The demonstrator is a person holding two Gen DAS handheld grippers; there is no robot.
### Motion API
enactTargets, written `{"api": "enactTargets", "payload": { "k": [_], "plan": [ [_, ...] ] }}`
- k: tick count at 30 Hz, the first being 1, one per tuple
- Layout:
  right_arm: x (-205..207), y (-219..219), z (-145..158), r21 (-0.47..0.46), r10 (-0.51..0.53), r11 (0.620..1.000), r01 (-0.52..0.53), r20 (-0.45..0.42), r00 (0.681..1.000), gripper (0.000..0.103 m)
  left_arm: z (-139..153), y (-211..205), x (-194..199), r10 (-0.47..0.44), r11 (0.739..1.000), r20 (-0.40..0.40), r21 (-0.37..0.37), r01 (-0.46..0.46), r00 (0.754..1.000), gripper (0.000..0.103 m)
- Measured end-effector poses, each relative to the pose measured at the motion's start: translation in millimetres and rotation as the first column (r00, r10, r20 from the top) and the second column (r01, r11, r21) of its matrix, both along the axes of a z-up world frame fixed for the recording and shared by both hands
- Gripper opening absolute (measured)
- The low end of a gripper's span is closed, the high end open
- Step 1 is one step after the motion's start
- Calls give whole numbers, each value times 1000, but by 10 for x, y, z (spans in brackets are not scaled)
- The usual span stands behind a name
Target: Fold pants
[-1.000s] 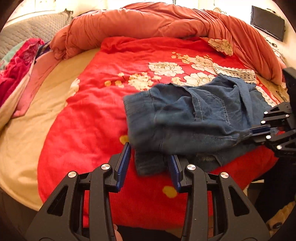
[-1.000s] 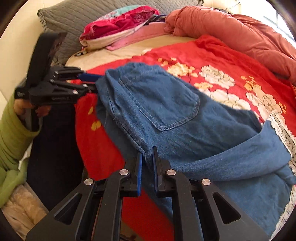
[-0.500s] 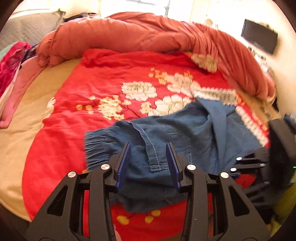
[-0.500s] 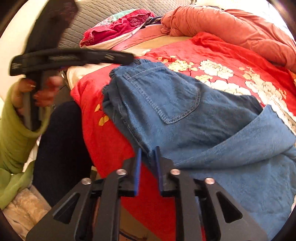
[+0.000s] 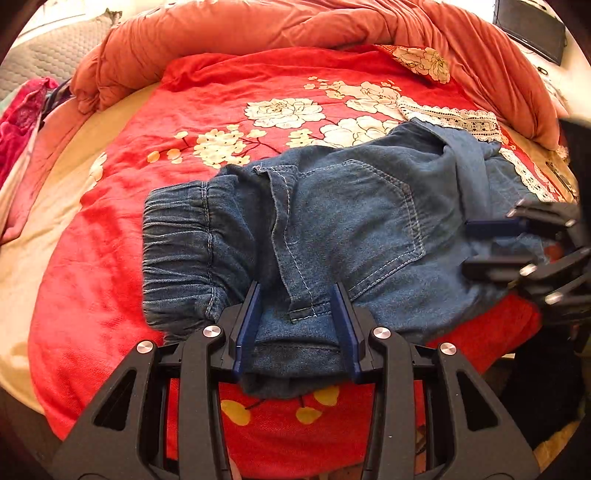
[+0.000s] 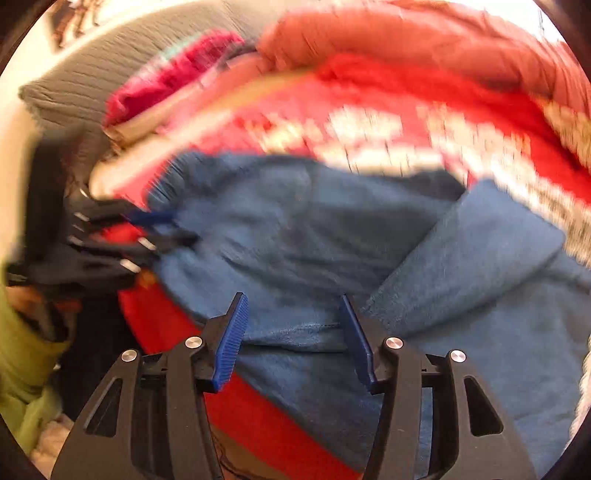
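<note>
While my black blue-padded left gripper [image 5: 295,325] gapes over the folded blue denim pants [image 5: 332,229] on the red floral bedspread [image 5: 221,92], my right gripper [image 6: 291,336] – blurred – stands released too, holding nothing.

A bed [image 5: 33,236] with a beige sheet filled the view ahead of the tool, covered by a red bedspread printed with white flowers [image 5: 229,107] and edged in white lace [image 5: 458,118]. A bunched orange duvet [image 5: 258,29] curved along the far side. Far left lay a grey quilted pillow [image 5: 48,55] and a heap of pink and magenta cloth [image 5: 18,122]. A dark flat screen [image 5: 532,26] hung on the pale wall [image 5: 576,66] at the far right. Bright daylight washed over the bedding.
</note>
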State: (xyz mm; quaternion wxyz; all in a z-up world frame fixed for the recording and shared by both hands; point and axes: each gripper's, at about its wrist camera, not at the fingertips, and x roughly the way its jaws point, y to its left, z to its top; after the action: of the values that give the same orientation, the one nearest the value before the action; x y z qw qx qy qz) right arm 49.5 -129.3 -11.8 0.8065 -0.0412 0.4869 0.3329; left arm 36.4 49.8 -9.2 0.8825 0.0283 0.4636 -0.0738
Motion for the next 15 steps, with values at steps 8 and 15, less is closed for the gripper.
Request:
{"api": "enactTargets", "payload": {
  "k": [8, 15],
  "plan": [
    [17, -453, 393, 104, -101, 990, 93, 77, 992, 58, 506, 72, -172, 5, 990, 122, -138, 12, 992, 47],
    [417, -926, 530, 51, -271, 962, 267, 106, 957, 66, 682, -621, 52, -199, 958, 120, -184, 219, 973, 50]
  ]
}}
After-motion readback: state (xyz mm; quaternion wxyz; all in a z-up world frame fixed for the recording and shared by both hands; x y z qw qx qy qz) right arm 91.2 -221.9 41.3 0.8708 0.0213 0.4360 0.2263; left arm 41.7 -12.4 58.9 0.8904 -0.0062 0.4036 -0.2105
